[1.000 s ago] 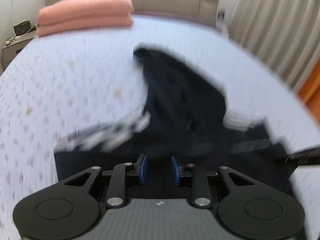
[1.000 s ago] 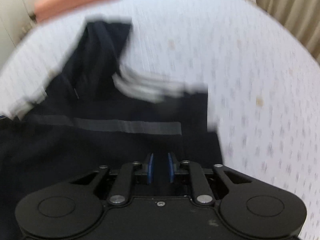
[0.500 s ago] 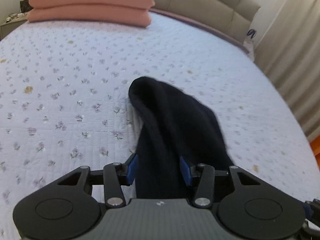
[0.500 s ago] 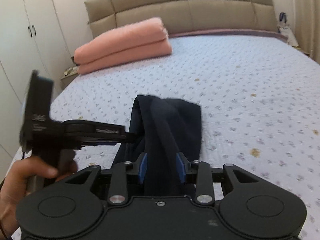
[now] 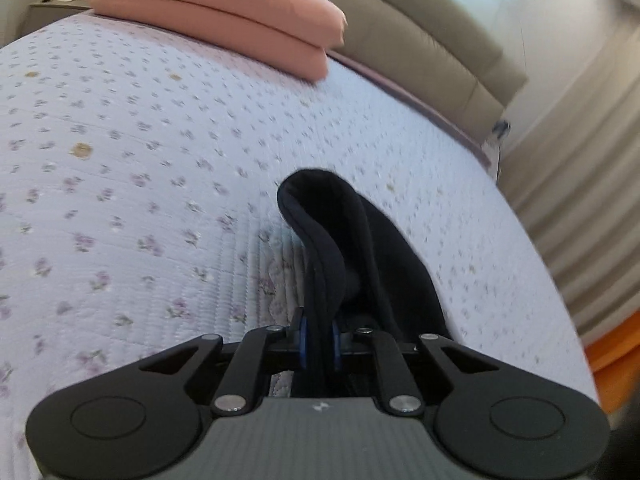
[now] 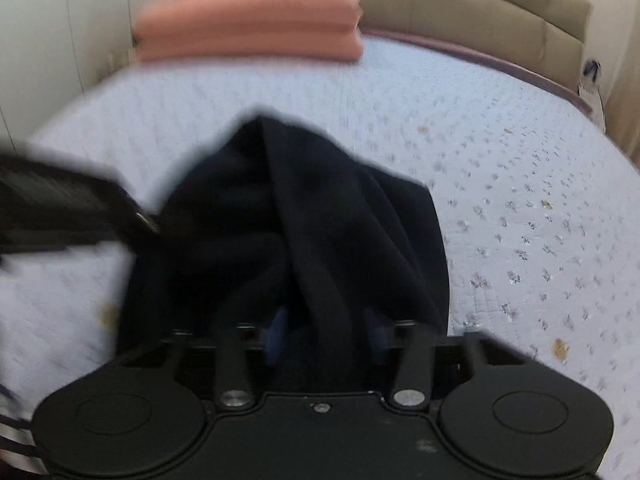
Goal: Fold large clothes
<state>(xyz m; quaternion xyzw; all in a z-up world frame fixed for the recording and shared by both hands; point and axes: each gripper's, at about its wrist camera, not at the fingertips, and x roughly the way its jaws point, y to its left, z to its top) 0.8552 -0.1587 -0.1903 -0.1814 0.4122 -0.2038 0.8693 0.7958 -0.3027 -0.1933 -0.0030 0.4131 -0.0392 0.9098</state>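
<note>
Floral bed (image 5: 120, 160), one dark garment (image 5: 360, 240), two pink blankets (image 5: 224, 12)

no text, label, brand, number or sign is legible in either wrist view.

even, soft daylight fills both views, brightest toward the pale pleated curtain (image 5: 580, 184) at the right. the right wrist view is smeared by motion blur, the folded salmon-pink blanket (image 6: 250, 26) soft-edged. fisheye bending curves the lilac floral quilted bedspread (image 5: 120, 184), corners vignetted black.
</note>
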